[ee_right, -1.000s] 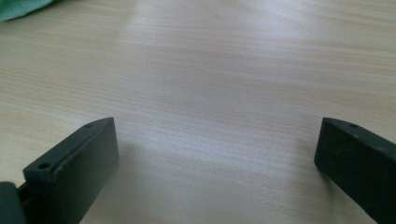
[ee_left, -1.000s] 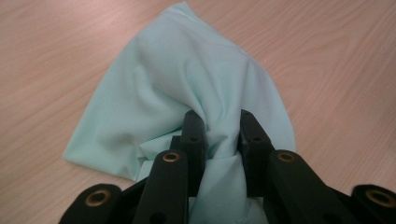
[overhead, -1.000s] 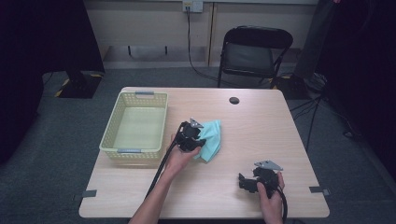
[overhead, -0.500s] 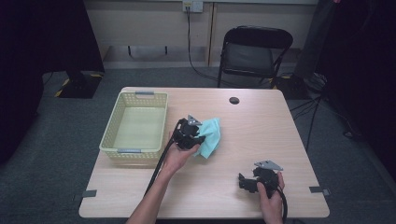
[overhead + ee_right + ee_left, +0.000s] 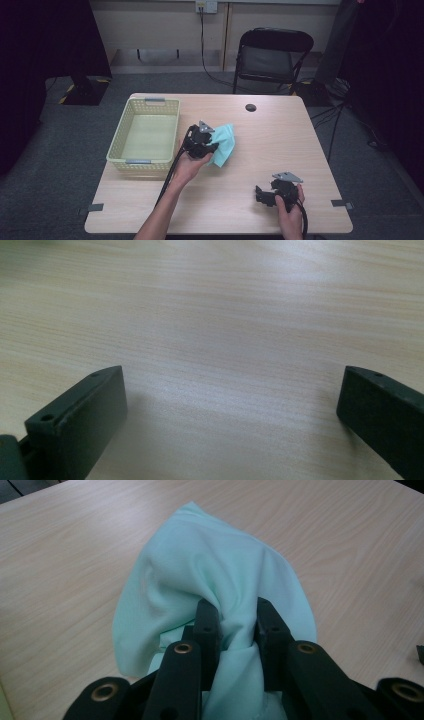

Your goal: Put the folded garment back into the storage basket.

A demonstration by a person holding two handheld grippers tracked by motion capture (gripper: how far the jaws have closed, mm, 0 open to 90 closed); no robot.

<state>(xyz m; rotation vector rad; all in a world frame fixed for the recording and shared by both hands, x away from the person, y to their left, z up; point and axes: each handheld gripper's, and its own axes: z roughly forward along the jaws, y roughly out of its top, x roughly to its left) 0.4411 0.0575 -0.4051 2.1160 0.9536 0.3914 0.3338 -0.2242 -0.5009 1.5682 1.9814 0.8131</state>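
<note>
A: Pinching a bunched fold of the mint-green cloth [image 5: 210, 575], the left gripper [image 5: 231, 630] has its 2 jaws closed tight on the fabric.

B: Which way does the cloth run?

A: In the high view its long axis slants from the left gripper [image 5: 200, 142] toward the table's near right, the free end draping onto the wooden table [image 5: 280, 145], just right of the yellow basket [image 5: 122, 145].

B: Any writing?

A: None readable. The right gripper [image 5: 232, 405], near the table's front edge, holds its jaws wide apart over bare wood.
</note>
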